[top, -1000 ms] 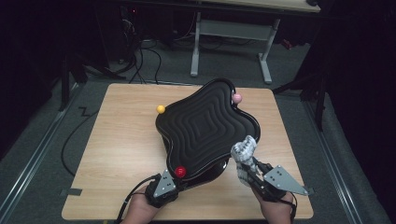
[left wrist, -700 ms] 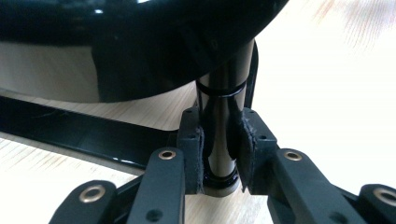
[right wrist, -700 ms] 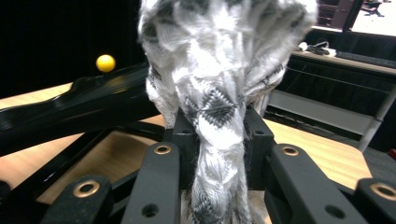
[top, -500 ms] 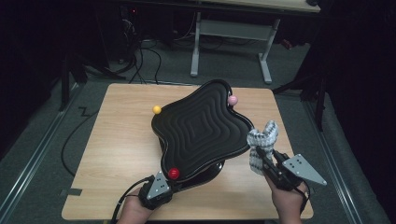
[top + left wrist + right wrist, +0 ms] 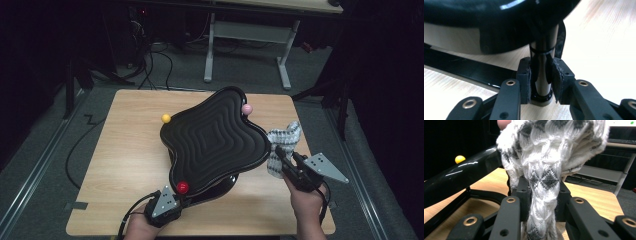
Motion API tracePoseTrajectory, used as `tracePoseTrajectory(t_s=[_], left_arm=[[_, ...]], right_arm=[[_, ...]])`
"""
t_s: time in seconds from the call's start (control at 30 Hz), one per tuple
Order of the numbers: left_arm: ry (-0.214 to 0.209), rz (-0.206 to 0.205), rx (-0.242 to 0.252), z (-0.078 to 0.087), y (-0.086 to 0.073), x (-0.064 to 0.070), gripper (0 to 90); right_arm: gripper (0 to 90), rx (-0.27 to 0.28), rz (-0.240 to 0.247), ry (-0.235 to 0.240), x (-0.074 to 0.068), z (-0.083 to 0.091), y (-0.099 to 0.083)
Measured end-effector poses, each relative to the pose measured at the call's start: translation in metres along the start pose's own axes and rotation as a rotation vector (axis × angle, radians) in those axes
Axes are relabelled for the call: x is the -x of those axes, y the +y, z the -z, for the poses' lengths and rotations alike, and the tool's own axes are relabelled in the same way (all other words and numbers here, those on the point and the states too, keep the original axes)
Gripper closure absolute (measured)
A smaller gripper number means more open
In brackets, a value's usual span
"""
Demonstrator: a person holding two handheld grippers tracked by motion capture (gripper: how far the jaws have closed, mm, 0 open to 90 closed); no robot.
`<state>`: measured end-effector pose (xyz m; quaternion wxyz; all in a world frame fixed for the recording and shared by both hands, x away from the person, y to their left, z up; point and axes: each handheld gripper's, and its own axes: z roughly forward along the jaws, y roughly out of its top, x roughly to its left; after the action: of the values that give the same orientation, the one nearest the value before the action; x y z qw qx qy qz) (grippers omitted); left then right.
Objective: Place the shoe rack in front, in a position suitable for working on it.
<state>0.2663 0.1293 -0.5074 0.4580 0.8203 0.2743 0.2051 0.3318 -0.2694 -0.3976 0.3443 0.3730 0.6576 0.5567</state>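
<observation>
The right gripper [image 5: 278,151] has carried the cloth [image 5: 281,145] off the tray [image 5: 215,140] to the right-centre of the high view.

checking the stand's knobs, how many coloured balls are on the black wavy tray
3: a red ball at the near corner by the left gripper, a yellow ball at the left corner, a pink ball at the far right corner. Another may be hidden.

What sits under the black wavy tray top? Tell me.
Under the black wavy tray top a black post runs down to a black base frame on the table; the left gripper clamps that post. The top covers the rest of the frame.
</observation>
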Motion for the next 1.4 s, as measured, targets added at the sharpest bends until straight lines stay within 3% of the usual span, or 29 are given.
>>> tracePoseTrajectory(t_s=[0.17,0.4,0.63,0.8,0.9,1.13,1.23,1.4], left_arm=[[-0.014,-0.020,-0.008,-0.002,0.003,-0.001,72.7],[-0.024,-0.028,-0.008,-0.010,0.007,-0.004,72.8],[-0.030,-0.030,-0.004,-0.016,0.010,-0.007,72.7],[-0.028,-0.019,0.000,-0.018,0.011,-0.008,72.7],[-0.030,-0.016,0.002,-0.020,0.011,-0.009,72.7],[-0.035,-0.008,0.007,-0.023,0.012,-0.010,72.7],[-0.036,-0.005,0.009,-0.024,0.013,-0.010,72.7],[-0.030,-0.002,0.007,-0.024,0.013,-0.009,72.4]], right_arm=[[73.5,0.025,0.031,0.045,-0.006,0.011,0.000],[73.6,0.031,0.109,0.103,-0.024,0.029,-0.001],[73.5,-0.018,0.201,0.173,-0.059,0.030,-0.011],[73.5,0.001,0.192,0.181,-0.071,0.038,-0.009],[73.7,0.007,0.175,0.152,-0.066,0.044,-0.009],[74.5,-0.030,0.073,0.030,-0.030,0.051,-0.026],[75.5,-0.072,0.039,-0.012,-0.018,0.047,-0.039],[75.4,-0.159,0.014,-0.025,-0.013,0.034,-0.056]])
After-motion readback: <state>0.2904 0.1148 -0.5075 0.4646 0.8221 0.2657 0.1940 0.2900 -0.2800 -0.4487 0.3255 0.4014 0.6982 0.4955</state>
